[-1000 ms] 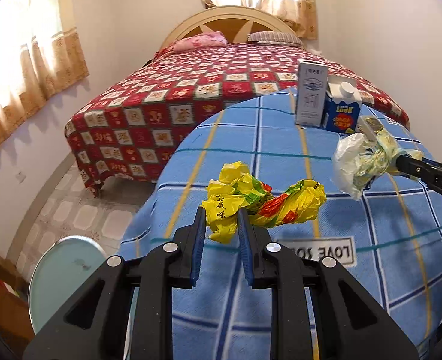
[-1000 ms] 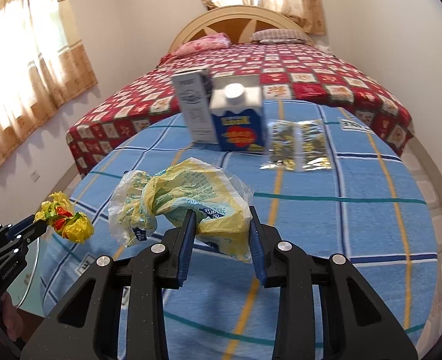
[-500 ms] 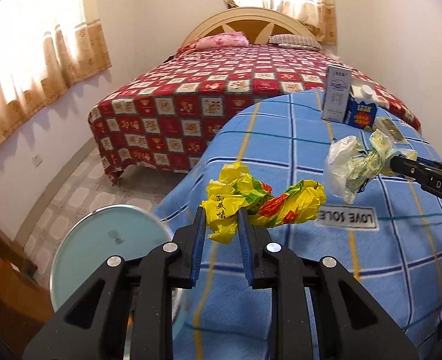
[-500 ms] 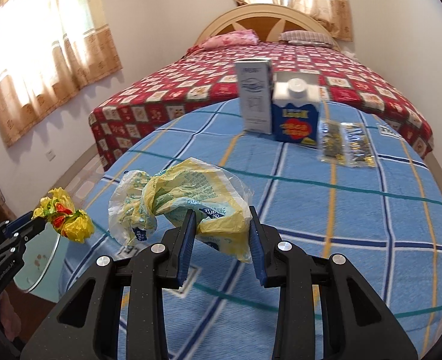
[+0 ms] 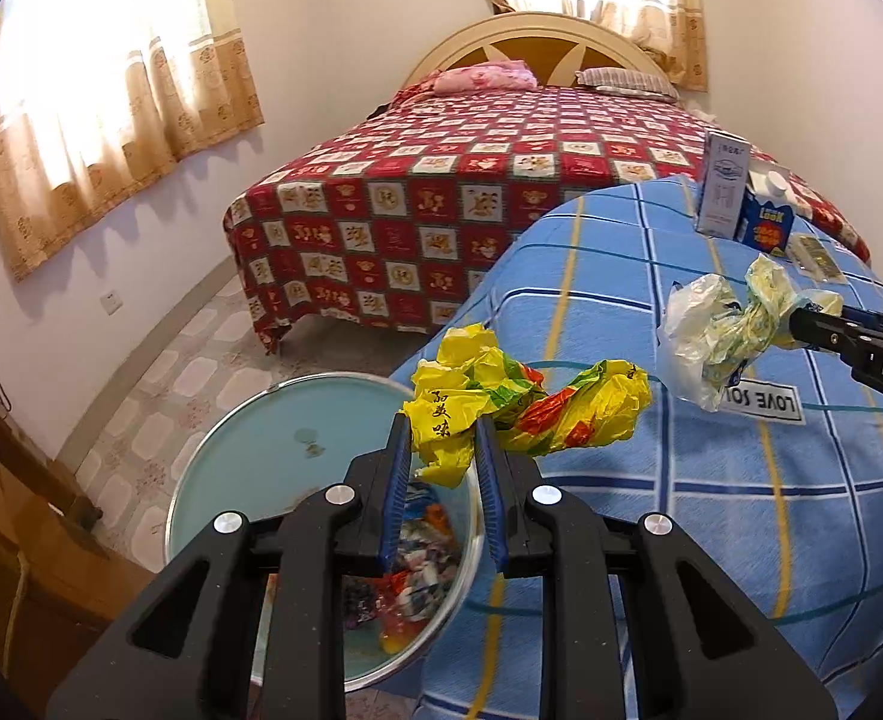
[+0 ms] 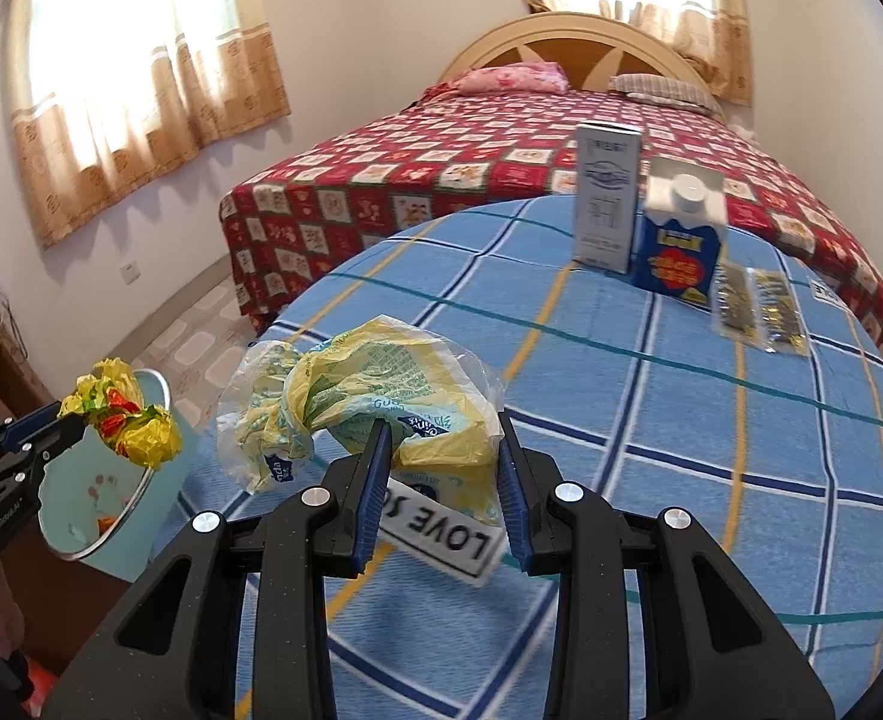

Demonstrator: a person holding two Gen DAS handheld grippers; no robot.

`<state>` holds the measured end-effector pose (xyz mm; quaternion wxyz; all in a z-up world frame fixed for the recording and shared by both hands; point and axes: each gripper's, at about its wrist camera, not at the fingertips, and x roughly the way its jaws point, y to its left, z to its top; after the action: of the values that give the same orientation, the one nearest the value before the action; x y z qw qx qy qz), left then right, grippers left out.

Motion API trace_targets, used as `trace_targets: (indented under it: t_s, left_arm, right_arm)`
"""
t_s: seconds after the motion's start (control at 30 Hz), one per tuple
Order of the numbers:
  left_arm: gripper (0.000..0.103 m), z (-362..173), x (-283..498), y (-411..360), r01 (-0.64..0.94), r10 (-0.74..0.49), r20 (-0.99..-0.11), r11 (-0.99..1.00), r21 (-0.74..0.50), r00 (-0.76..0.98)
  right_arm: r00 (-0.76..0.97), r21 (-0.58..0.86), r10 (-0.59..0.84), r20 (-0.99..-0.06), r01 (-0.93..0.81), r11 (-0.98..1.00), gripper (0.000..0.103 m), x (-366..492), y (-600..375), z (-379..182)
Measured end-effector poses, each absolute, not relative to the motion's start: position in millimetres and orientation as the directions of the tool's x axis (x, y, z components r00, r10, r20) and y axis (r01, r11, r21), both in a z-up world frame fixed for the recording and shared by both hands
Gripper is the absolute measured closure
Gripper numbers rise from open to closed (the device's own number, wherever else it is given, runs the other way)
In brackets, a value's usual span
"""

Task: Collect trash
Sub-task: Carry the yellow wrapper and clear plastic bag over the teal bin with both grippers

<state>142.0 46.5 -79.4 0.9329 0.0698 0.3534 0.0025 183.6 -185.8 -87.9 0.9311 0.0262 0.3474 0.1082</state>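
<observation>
**Both grippers loaded, bin at the table edge**

Bedroom with white walls, tan curtains (image 5: 111,138) and a tiled floor; work surface was a table under a blue plaid cloth (image 5: 711,510) bearing a "LOVE SOLE" label (image 6: 441,534).

Nearest, in the left wrist view: the left gripper (image 5: 441,468) was clenched on a crumpled yellow wrapper (image 5: 525,402) with red and green print. One end of the wrapper sat pinched between the blue pads; the rest stuck out forward and to the right. The gripper hung over the near rim of a pale blue trash bin (image 5: 249,456), which stood on the floor just beside the table edge. Mixed colourful scraps lay at the bin's bottom.

In the right wrist view: the right gripper (image 6: 441,480) gripped a pale yellow plastic bag (image 6: 369,414), printed and partly clear. Its jaws stood wider than the left pair's, closed on the bag's bulk, and the bag was held above the cloth, not over the bin. From the left camera the same bag (image 5: 723,330) showed bunched at the gripper tips, off to the right of the yellow wrapper and apart from it.

Farther across the table: a tall white carton (image 6: 606,198) stood upright, touching or just beside a shorter blue carton (image 6: 681,240) with a white screw cap. Beside the blue carton two flat foil sachets (image 6: 759,312) lay on the cloth.

Beyond the table: a bed with a red patterned quilt (image 5: 441,192), a pink pillow (image 5: 483,75), a striped pillow (image 5: 627,81) and an arched headboard (image 5: 537,42).
</observation>
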Motion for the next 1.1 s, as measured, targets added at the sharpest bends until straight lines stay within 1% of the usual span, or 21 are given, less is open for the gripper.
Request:
trace_targets:
  t_s: [0.4, 1.1]
  left_arm:
    - [0.081, -77.3, 130.8, 76.5, -0.005, 0.101, -0.658, 0.989, 0.147, 0.746]
    - [0.081, -77.7, 112.4, 125.2, -0.087, 0.172, -0.654, 0.983, 0.160, 0.737]
  right_arm:
    - [0.723, 0.103, 0.262, -0.639, -0.257, 0.961, 0.069, 187.7, -146.4, -83.9]
    - [0.704, 0.074, 0.297, -0.645, -0.329, 0.941, 0.068, 189.1, -102.9, -80.9]
